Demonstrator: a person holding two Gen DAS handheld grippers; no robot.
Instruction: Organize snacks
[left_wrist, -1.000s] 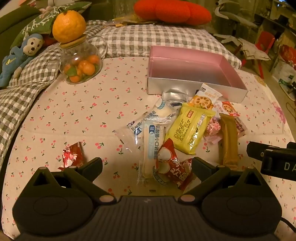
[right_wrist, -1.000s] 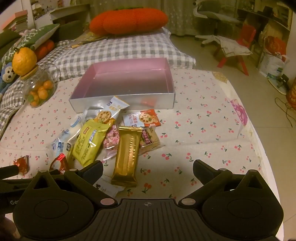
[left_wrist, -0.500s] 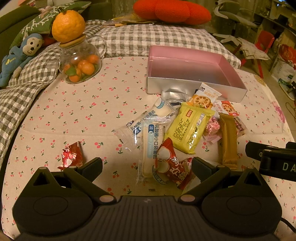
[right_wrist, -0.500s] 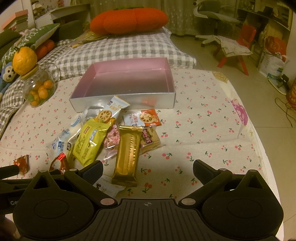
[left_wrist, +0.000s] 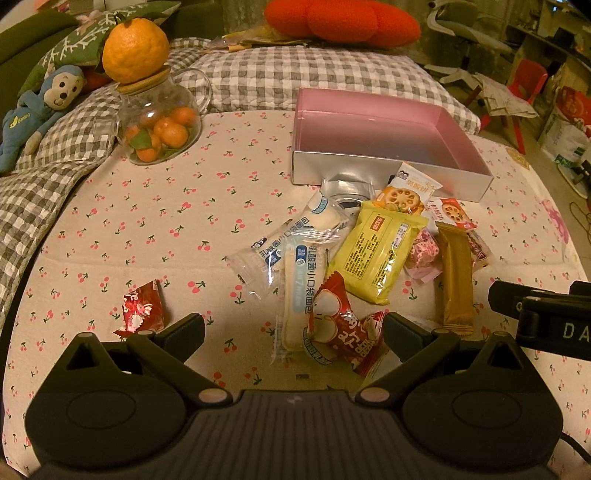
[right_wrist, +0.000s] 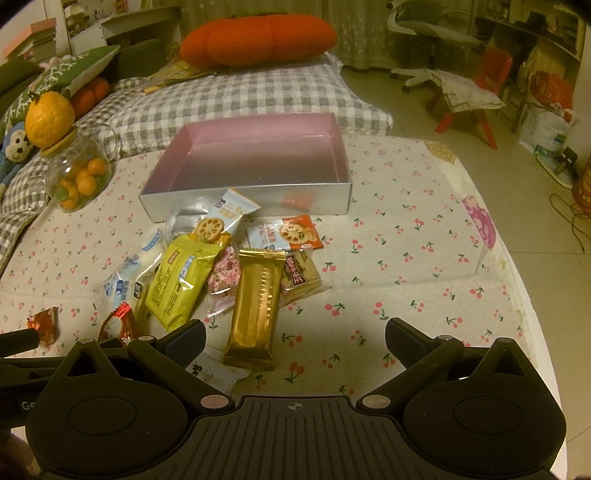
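On a cherry-print tabletop (left_wrist: 147, 221), both tools, left tool (left_wrist: 293, 326) and right tool (right_wrist: 295, 334), hover spread wide and empty-handed over scattered snacks (left_wrist: 373, 254).

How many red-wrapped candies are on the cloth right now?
2. One red candy lies alone left of the pile; another red candy sits at the pile's near edge. Others may be hidden underneath.

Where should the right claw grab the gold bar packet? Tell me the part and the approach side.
Take the gold bar packet across its narrow width at mid-length, coming from above. It lies flat, long axis pointing away from the open right claw; the near end is clear of neighbouring packets.
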